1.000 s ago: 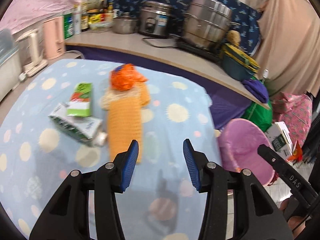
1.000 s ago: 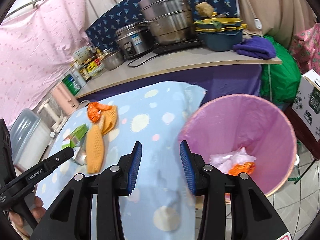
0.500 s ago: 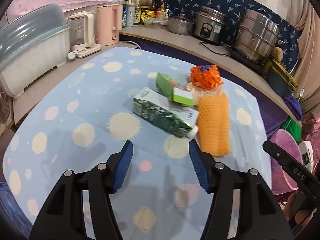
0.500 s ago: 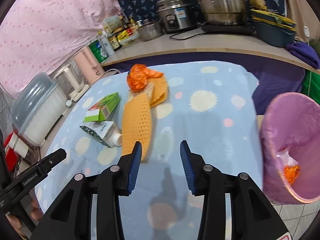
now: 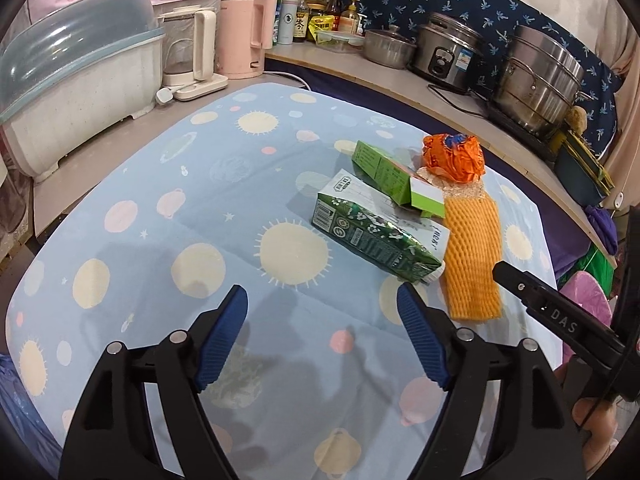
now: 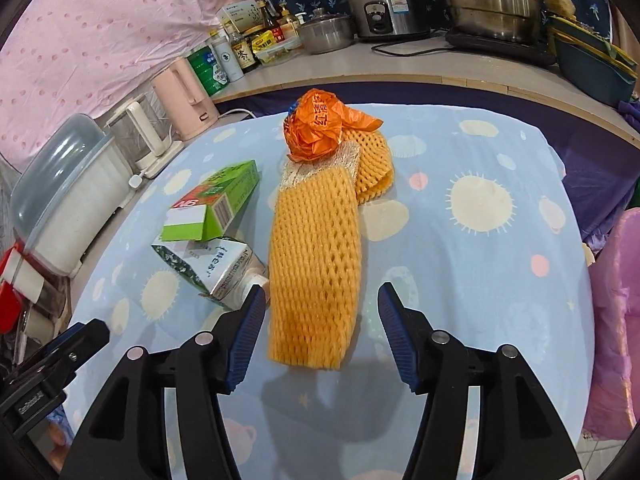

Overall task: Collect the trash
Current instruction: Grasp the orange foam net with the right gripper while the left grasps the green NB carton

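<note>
Gaping right tongs (image 6: 322, 320) astride foam net (image 6: 316, 268)

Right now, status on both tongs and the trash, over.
Left tongs and right tongs open, just widened, nothing held. Right tongs straddle near end of orange foam net; milk carton ahead of left. Nothing blocking.

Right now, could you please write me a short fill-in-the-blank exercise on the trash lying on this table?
1. The crumpled plastic bag is ____ in colour.
2. The near end of the yellow foam net sleeve lies between the fingers of the ____ gripper.
3. The small green box leans on the green ____.

Missing words: orange; right; carton
</note>
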Motion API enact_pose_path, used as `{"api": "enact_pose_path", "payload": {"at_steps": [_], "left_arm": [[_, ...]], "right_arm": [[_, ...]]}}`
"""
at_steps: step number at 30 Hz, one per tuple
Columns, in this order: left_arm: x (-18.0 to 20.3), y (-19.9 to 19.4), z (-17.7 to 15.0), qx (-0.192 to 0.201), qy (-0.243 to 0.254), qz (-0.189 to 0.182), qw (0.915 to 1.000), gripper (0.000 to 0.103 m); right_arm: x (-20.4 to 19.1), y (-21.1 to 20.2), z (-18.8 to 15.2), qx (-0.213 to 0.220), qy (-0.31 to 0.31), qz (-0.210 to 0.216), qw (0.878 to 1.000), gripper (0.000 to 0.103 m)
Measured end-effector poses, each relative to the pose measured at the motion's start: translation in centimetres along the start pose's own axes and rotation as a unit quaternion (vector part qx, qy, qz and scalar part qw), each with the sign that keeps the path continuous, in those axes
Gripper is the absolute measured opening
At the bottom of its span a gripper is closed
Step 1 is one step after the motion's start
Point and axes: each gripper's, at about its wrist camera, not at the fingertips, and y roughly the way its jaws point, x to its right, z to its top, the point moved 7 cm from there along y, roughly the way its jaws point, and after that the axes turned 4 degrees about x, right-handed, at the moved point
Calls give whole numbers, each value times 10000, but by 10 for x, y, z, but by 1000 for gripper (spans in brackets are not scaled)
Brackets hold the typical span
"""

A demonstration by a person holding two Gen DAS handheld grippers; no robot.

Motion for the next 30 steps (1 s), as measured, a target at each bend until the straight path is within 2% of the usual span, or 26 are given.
{"api": "enact_pose_path", "payload": {"at_steps": [8, 9, 11, 14, 15, 21, 25, 30], "left_arm": [[-4, 10, 5, -25, -33, -28, 10000, 78], [-4, 11, 5, -33, -32, -33, 10000, 78], [-3, 13, 5, -50, -37, -50, 10000, 78], [0, 14, 6, -44, 2, -57, 10000, 78], [1, 15, 6, -41, 20, -67, 10000, 79], [15, 15, 13, 44, 114, -128, 9998, 85], [35, 16, 24, 173, 213, -213, 9994, 91], [64, 31, 45, 316, 477, -215, 9981, 93]], "right_arm": [[0, 27, 0, -177, 39, -40, 9998, 56], [0, 29, -1, -198, 39, -42, 9998, 53], [-1, 32, -3, -260, 31, -15, 9997, 35], [0, 34, -7, -327, 6, -33, 9995, 17], [0, 33, -8, -328, 11, -38, 9995, 15], [9, 8, -13, -151, 36, -76, 9999, 12], [22, -13, -17, -83, 228, -32, 9997, 12], [39, -39, -22, 27, 415, -56, 9991, 12]]}}
